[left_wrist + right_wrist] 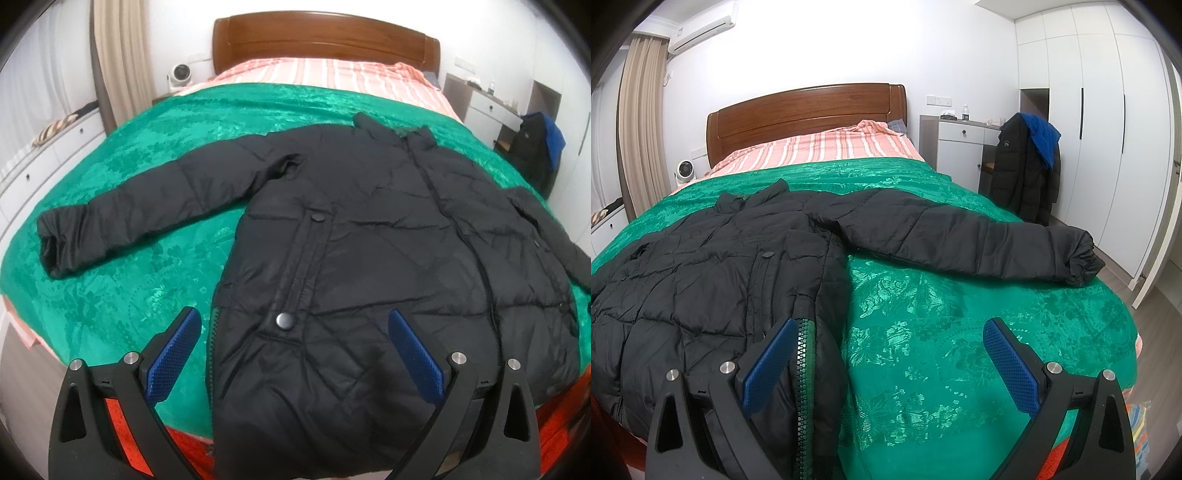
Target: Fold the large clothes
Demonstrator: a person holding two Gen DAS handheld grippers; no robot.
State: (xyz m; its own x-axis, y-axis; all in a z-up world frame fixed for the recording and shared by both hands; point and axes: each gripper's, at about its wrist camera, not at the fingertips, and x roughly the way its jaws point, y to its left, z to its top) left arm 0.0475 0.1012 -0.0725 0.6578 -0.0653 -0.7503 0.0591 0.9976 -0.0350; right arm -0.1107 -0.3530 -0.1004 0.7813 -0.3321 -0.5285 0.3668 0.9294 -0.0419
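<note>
- Left gripper (293, 354) is hovering over the near hem of the black jacket (369, 240), jaws standing wide apart w/ nothing between the blue pads (173, 358); one pad is sitting over the green bedspread (147, 155), the other over the jacket body.
- Right gripper (892, 362) is also hanging w/ jaws spread wide, gripping nothing; its left-hand pad is lying over the jacket's side edge by the zipper (801, 369), the other over bare bedspread.
- Jacket is lying flat, front up, on the bedspread at the foot end of the bed (hem toward the cameras, collar toward the headboard).
- Snap button (284, 320) is showing on a pocket flap near the hem; a second one (317, 218) is sitting farther up the same strip.
- Left-side sleeve (129, 218) is stretching out across the bedspread; right-side sleeve (960, 236) is reaching toward the bed's other edge, cuff near the edge.
- Beyond the bedspread, a pink striped sheet (820, 147) is covering the mattress up to the wooden headboard (805, 110).
- Small white fan (684, 173) is standing beside the bed, curtain (642, 122) behind it.
- Far right: another dark coat w/ a blue garment (1027, 162) is hanging by a white desk, wardrobe (1108, 129) alongside.
</note>
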